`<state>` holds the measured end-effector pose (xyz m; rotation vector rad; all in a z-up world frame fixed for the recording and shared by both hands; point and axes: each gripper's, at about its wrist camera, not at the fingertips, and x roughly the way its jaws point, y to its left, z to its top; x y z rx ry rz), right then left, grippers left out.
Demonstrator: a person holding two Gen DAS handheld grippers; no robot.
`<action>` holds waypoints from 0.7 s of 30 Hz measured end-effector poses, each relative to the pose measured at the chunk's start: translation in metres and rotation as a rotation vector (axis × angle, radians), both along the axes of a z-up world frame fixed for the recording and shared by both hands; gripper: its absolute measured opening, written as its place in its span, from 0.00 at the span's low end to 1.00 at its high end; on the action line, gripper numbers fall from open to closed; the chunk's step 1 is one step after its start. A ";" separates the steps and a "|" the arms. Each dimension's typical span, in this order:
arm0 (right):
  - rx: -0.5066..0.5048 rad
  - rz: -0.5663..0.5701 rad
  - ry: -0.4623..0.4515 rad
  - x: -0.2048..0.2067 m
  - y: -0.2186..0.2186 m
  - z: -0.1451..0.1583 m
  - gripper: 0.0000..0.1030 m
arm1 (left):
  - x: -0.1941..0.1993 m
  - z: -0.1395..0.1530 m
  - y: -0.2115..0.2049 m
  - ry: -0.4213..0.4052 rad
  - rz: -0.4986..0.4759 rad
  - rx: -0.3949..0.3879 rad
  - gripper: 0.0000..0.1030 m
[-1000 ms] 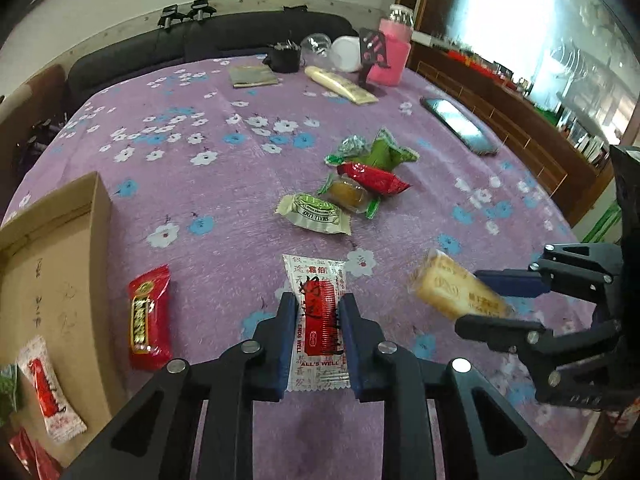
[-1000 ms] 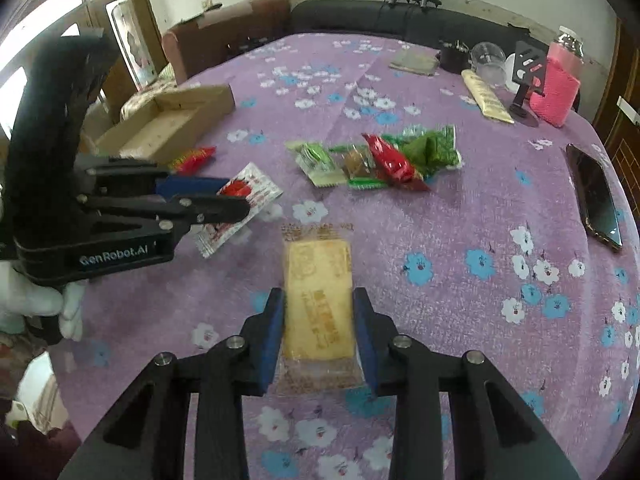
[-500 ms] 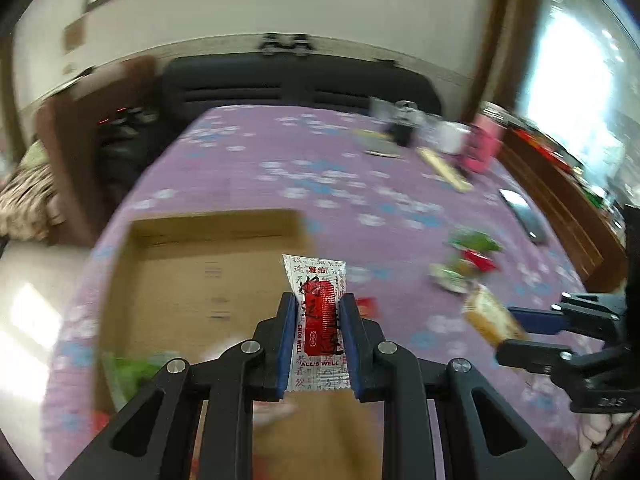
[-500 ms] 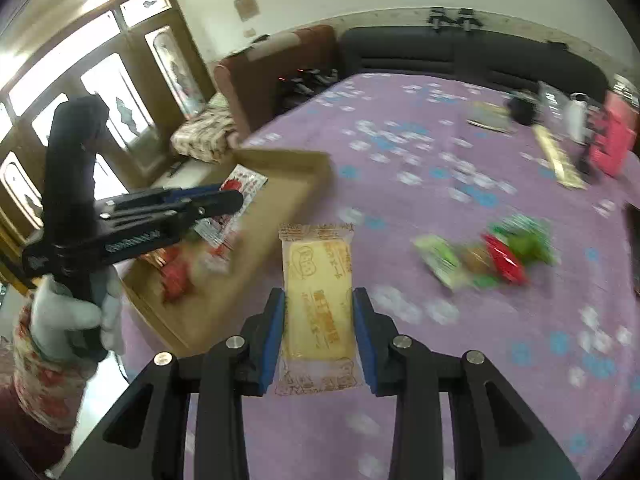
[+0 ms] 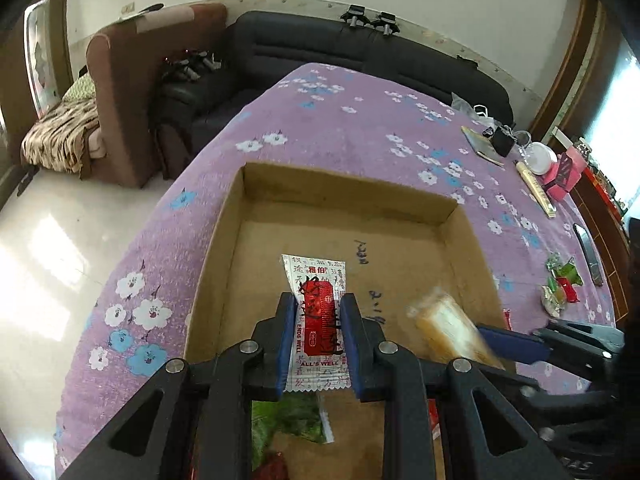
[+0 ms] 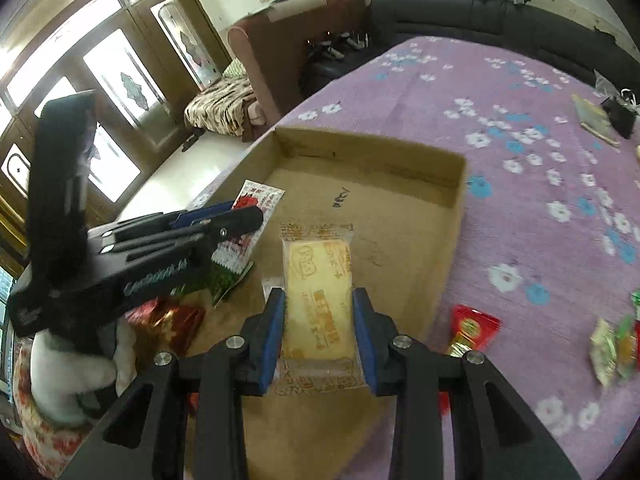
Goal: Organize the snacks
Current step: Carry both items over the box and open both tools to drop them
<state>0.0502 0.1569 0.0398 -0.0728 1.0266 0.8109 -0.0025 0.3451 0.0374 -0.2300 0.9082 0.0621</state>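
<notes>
Snacks in both tools, both held over the cardboard box point(image 5: 466, 224). Left gripper point(image 5: 318, 320) is clamped on the white-and-red sachet point(image 5: 318, 300), pads pinching it across its width approx mid-length, top end sticking out fwd. Right gripper point(image 6: 318, 320) is clamped on the yellow cake pack point(image 6: 318, 292) the same way, blue pads on the two long sides.

Handling, as a guess: both are very light. Sachet is thin, flat, floppy film w/ crimped ends; it would flutter rather than drop straight, so release low. Cake pack is a soft rectangular block in clear crinkly wrap, prob. squashable, so a light squeeze on the long sides suits it; wrap looks slick, may slide if tilted.

Box is shallow, open-topped, plain brown corrugated board w/ matte floor and some pen marks, sitting on a purple flower-print tablecloth point(image 6: 520, 100), near its edge. Already inside at the near end: a green packet point(image 5: 288, 420) and a shiny red foil packet point(image 6: 168, 320). Still out on the cloth: a red packet point(image 6: 472, 328) just beside the box wall, and a small heap of green/red sweets point(image 5: 560, 288) farther off.
</notes>
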 end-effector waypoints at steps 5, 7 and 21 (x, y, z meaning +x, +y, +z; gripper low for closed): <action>0.003 -0.016 -0.022 0.002 0.006 -0.002 0.34 | -0.006 0.002 0.008 -0.025 0.018 -0.067 0.51; 0.037 -0.027 -0.028 0.000 -0.001 0.007 0.35 | -0.011 0.008 0.011 -0.055 0.031 -0.084 0.60; 0.116 -0.353 -0.234 0.007 -0.217 0.070 0.69 | -0.033 0.079 -0.078 -0.254 -0.159 -0.166 0.85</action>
